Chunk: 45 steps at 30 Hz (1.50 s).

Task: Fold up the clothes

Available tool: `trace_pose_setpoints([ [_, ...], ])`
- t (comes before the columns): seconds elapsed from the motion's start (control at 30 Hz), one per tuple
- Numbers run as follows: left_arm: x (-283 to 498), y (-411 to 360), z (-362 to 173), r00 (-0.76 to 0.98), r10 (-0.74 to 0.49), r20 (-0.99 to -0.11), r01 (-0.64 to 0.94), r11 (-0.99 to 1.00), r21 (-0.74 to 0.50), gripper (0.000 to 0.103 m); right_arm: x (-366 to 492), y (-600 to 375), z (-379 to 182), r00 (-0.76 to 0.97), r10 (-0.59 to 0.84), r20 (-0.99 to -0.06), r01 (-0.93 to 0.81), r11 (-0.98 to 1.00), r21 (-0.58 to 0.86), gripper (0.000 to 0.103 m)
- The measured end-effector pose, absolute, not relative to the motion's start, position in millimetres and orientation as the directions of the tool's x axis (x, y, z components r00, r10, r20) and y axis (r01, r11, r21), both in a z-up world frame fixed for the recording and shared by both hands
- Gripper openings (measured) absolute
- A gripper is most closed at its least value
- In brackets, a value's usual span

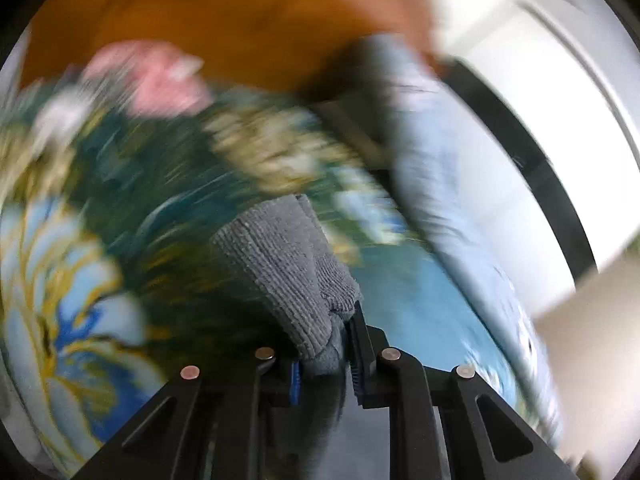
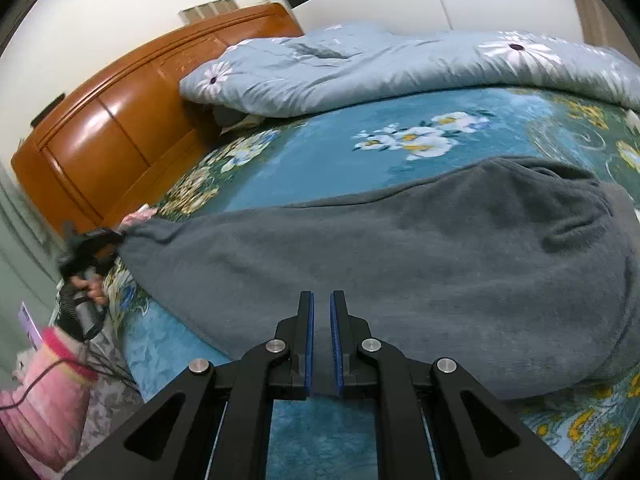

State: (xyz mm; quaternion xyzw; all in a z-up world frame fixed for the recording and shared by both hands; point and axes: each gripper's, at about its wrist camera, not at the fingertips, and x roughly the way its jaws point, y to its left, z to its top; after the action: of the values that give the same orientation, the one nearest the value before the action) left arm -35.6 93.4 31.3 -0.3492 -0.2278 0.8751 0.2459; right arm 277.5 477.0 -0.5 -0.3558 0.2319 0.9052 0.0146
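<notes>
Left gripper [image 1: 326, 364]: fingers clenched on the grey garment's [image 2: 400, 264] ribbed edge.
Right gripper [image 2: 322, 344]: fingers nearly together, empty, garment just ahead.
Tip: pinch the nearest hem, keep the cloth taut.

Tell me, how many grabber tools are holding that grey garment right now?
1. The left gripper pinches the grey garment at its far corner near the headboard. The right gripper hovers above it, gripping nothing.
</notes>
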Motion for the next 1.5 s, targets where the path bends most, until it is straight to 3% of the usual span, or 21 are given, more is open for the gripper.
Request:
trace_pose_setpoints([
  [0.1, 3.6, 152.5, 81.5, -0.630, 0.639, -0.442, -0.478, -0.767, -0.429, 0.020, 280.9, 486.2, -5.1, -0.751, -0.139, -0.646, -0.207, -0.879, 0.429, 0.007],
  [0.17, 36.4, 199.0, 91.2, -0.587, 0.673, -0.451, -0.579, -0.737, -0.348, 0.020, 283.6, 489.8, -5.6, -0.757, -0.137, -0.639, -0.212, -0.873, 0.439, 0.007],
  [0.27, 81.8, 273.8, 73.7, -0.527, 0.672, -0.520, -0.689, -0.696, -0.200, 0.020, 290.3, 497.0, -6.5, -0.763, -0.131, -0.633, -0.226, -0.863, 0.452, 0.007],
  [0.5, 133.9, 367.6, -1.3, -0.381, 0.569, -0.729, -0.780, -0.622, -0.078, 0.024, 311.8, 515.5, -8.2, -0.767, -0.100, -0.634, -0.275, -0.842, 0.465, 0.007],
  [0.57, 144.1, 367.2, -5.8, -0.330, 0.586, -0.741, -0.807, -0.582, -0.101, 0.036, 315.7, 521.1, -10.5, -0.768, -0.097, -0.633, -0.289, -0.829, 0.478, 0.007],
  [0.63, 154.7, 365.5, -9.1, -0.275, 0.605, -0.747, -0.833, -0.538, -0.128, 0.058, 316.3, 524.0, -13.2, -0.770, -0.102, -0.629, -0.296, -0.817, 0.495, 0.007],
  [0.7, 165.2, 363.8, -12.3, -0.220, 0.621, -0.752, -0.856, -0.492, -0.156, 0.065, 313.6, 524.3, -15.6, -0.772, -0.113, -0.625, -0.296, -0.806, 0.513, 0.008],
  [0.87, 163.9, 319.3, 11.6, -0.292, 0.698, -0.653, -0.820, -0.535, -0.205, 0.066, 300.4, 514.2, -17.5, -0.779, -0.164, -0.605, -0.261, -0.792, 0.552, 0.008],
  [1.0, 114.5, 261.2, 13.2, -0.568, 0.523, -0.636, -0.545, -0.817, -0.186, 0.068, 286.0, 501.4, -4.6, -0.797, -0.192, -0.573, -0.204, -0.807, 0.554, 0.008],
  [1.07, 90.5, 230.6, 4.4, -0.607, 0.442, -0.661, -0.403, -0.888, -0.223, 0.068, 272.5, 487.4, 7.0, -0.801, -0.223, -0.556, -0.141, -0.832, 0.537, 0.008],
  [1.1, 78.9, 216.7, -1.4, -0.603, 0.424, -0.676, -0.343, -0.902, -0.260, 0.068, 263.1, 478.5, 11.4, -0.794, -0.241, -0.558, -0.109, -0.847, 0.521, 0.011],
  [1.17, 65.8, 196.2, -15.3, -0.574, 0.432, -0.696, -0.273, -0.902, -0.334, 0.068, 242.6, 461.1, 15.4, -0.772, -0.270, -0.575, -0.056, -0.873, 0.485, 0.029],
  [1.27, 64.5, 182.4, -30.8, -0.564, 0.436, -0.702, -0.246, -0.899, -0.361, 0.068, 210.4, 442.0, 8.0, -0.712, -0.256, -0.654, -0.048, -0.911, 0.410, 0.033],
  [1.37, 68.8, 171.9, -38.8, -0.557, 0.476, -0.681, -0.267, -0.879, -0.396, 0.068, 191.8, 441.1, -10.0, -0.637, -0.153, -0.755, -0.150, -0.937, 0.317, 0.033],
  [1.5, 69.8, 167.8, -46.4, -0.505, 0.552, -0.663, -0.336, -0.834, -0.438, 0.068, 192.0, 454.9, -29.7, -0.619, -0.183, -0.764, -0.228, -0.889, 0.398, 0.035],
])
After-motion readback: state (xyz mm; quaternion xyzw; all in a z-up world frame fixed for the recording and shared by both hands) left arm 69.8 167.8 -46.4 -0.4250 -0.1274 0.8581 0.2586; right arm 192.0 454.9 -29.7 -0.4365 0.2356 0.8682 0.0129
